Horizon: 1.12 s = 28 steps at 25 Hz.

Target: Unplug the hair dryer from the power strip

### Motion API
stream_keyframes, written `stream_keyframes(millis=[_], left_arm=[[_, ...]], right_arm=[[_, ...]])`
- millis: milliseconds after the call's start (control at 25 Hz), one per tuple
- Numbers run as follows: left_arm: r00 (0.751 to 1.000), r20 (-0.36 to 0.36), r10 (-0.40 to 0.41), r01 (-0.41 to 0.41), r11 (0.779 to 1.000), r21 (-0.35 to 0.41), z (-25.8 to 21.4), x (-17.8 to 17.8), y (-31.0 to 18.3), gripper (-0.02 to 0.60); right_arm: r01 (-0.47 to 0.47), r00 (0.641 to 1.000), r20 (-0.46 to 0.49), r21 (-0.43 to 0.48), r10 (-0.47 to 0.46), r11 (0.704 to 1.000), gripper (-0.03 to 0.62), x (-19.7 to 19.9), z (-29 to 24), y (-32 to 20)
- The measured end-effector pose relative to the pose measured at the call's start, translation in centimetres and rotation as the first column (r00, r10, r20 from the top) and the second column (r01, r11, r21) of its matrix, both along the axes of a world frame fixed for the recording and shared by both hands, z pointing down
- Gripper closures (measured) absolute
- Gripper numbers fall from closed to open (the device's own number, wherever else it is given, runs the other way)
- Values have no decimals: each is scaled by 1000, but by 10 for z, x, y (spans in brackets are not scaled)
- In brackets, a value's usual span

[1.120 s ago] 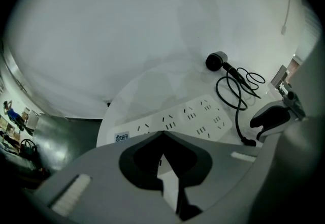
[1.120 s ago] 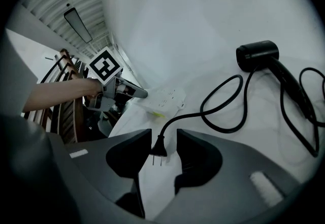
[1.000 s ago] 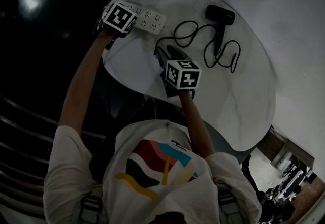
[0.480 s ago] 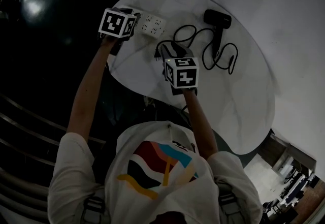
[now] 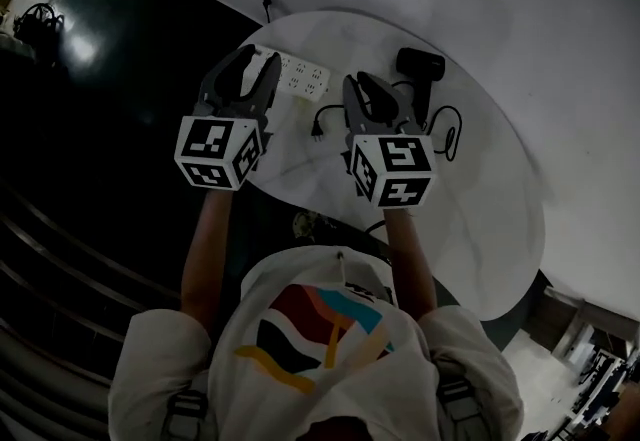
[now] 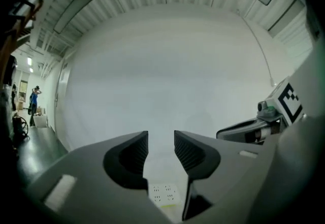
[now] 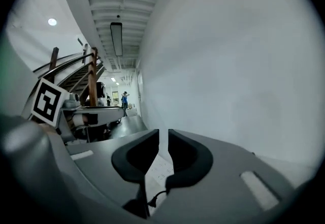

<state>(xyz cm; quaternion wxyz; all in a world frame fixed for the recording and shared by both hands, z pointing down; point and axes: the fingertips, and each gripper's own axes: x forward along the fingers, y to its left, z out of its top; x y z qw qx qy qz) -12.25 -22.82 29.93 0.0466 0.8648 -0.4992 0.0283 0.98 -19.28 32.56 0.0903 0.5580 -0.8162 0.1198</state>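
Both grippers have risen clear of the table (image 5: pixel 470 199) since the earlier frames, in which the left gripper (image 5: pixel 255 61) was down at the power strip (image 5: pixel 301 77) and the right gripper (image 5: pixel 368 87) was low over the cord (image 5: pixel 330 108); left jaws have just been opening and stand wide apart, nothing between them; right jaws have just been closing to a narrow gap, likewise empty; plug (image 5: pixel 318 133) lies loose on the tabletop just beside the power strip, on the person's side of it; hair dryer (image 5: pixel 420 64) rests well apart, to the right of the power strip; judgement: the unplugging looks complete, both tools clear of the work; no container is present; the strip's sockets, so far as visible, appear unoccupied.
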Motion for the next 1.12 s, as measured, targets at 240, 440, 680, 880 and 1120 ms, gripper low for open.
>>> stream_keyframes(millis=[240,440,680,880,1120], left_arm=[[996,66,-57,41,973,228,-49,4,63,523],[991,40,-127,113,960,254,-58,-5,99,581],[981,11,-193,183,945,271,-51,-20,109,581],[979,91,-181,157,961,228,-39,-15,114,581],[983,66,-174,156,964,215,-37,-15,113,581]], right_arm=[[-17,1000,15,191,14,981,580,4,-57,30],[-41,999,19,293,37,955,580,5,-78,58],[26,999,-28,257,-20,966,580,-11,-55,68],[72,996,-71,228,-57,971,580,-25,-40,74],[73,996,-68,220,-59,973,580,-28,-37,75]])
